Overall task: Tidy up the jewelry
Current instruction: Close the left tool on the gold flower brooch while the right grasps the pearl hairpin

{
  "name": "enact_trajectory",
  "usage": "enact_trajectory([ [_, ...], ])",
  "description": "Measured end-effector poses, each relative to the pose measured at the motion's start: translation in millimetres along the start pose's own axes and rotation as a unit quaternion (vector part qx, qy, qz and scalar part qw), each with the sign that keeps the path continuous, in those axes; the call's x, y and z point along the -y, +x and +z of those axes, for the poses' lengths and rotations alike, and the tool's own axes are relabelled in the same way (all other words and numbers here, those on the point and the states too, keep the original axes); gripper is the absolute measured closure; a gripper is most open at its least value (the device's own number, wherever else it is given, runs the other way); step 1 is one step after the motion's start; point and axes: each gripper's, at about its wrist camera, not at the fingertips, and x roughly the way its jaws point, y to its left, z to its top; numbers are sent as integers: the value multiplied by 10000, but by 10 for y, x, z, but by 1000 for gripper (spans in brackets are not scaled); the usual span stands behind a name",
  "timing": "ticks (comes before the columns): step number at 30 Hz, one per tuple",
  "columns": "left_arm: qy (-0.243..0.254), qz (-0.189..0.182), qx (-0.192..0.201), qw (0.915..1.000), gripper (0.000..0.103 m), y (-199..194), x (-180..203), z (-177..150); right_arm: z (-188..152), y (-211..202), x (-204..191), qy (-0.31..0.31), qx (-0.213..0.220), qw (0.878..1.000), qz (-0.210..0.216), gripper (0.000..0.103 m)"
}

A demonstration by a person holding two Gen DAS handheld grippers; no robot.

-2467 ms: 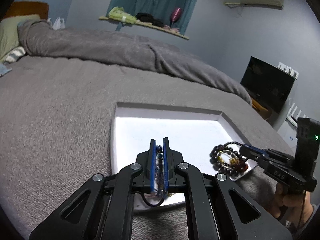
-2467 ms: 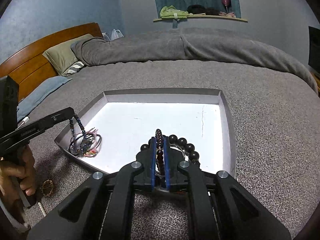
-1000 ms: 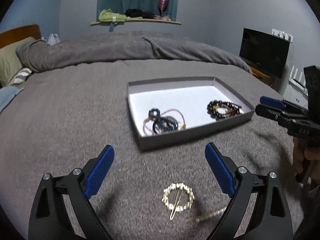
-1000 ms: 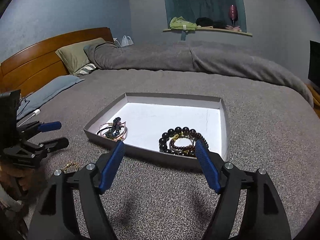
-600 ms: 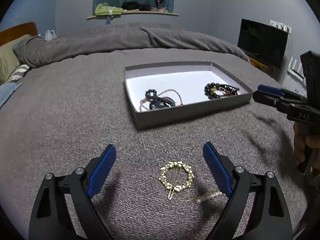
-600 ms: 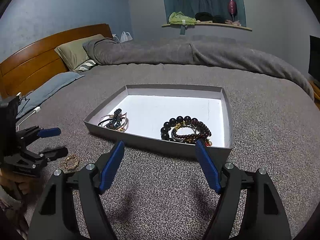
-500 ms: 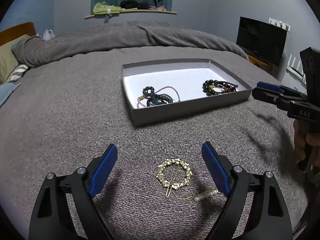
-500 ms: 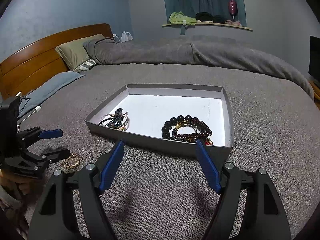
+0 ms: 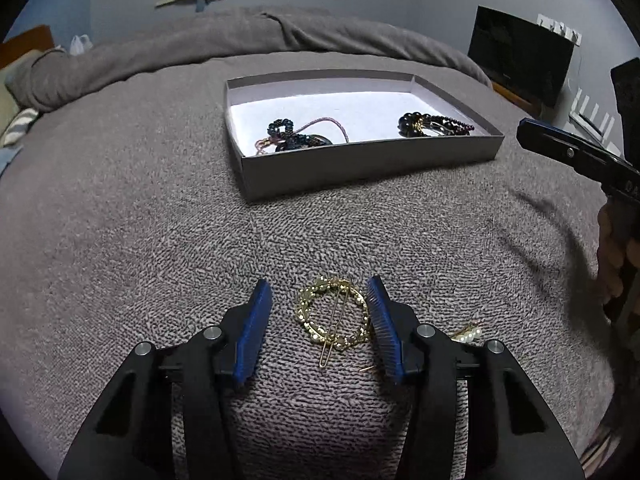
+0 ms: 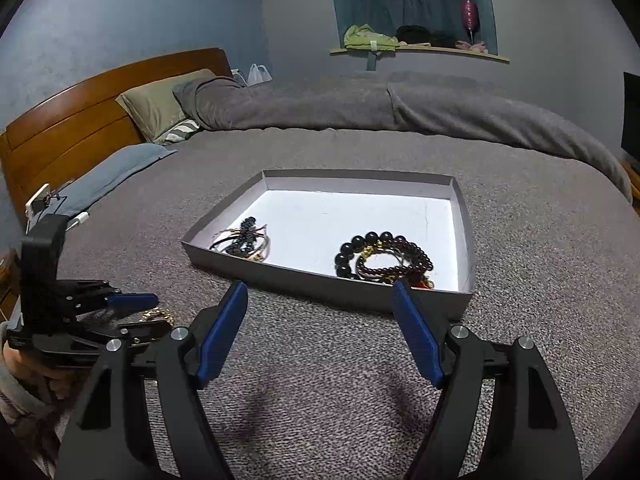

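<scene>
We are in a home bedroom. A wide bed [image 10: 320, 360] under a grey blanket fills the room, with a wooden headboard [image 10: 60, 128] and pillows [image 10: 160, 104] at its head. Beyond the bed, a wall niche with a shelf [image 10: 420, 50] holds clothes, and a television [image 9: 520, 56] stands past its foot.
</scene>
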Motion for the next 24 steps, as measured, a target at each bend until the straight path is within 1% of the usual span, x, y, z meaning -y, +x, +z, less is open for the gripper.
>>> enact_trajectory([
  [1,10,-5,-19,10000,53,-1,-2,-1,-3,-3,-16,-9,-7,10000,21,29],
  [4,57,-95,-101,9999,68,8,1,-12,-60,-5,-93,-28,-126,9997,190,29],
  [7,73,-96,-28,9999,69,-37,-4,-4,-123,21,-221,-165,-310,9987,382,29],
  [8,61,-74,-16,10000,79,-51,-16,3,-142,35,-275,-223,-379,9979,477,29],
  [10,5,-16,52,10000,79,-101,-74,25,-191,81,-422,-377,-557,9948,768,29],
  [13,-218,75,181,9996,79,-201,-237,68,-288,177,-679,-749,-853,9862,1205,29],
  [17,-398,146,329,9986,79,-313,-371,109,-443,257,-1034,-1346,-1103,9734,1492,30],
  [18,-426,160,355,9983,79,-327,-398,122,-476,281,-1127,-1490,-1143,9702,1532,37],
  [19,-450,176,379,9981,79,-344,-423,129,-494,301,-1179,-1572,-1165,9684,1544,49],
  [20,-463,179,390,9980,79,-352,-439,137,-506,323,-1223,-1632,-1197,9668,1558,55],
  [22,-474,202,416,9978,79,-361,-442,133,-536,386,-1323,-1748,-1285,9633,1583,70],
  [23,-475,210,419,9978,79,-369,-451,131,-550,404,-1355,-1812,-1294,9622,1570,75],
  [24,-473,219,425,9977,79,-371,-447,131,-571,420,-1380,-1868,-1319,9609,1562,85],
])
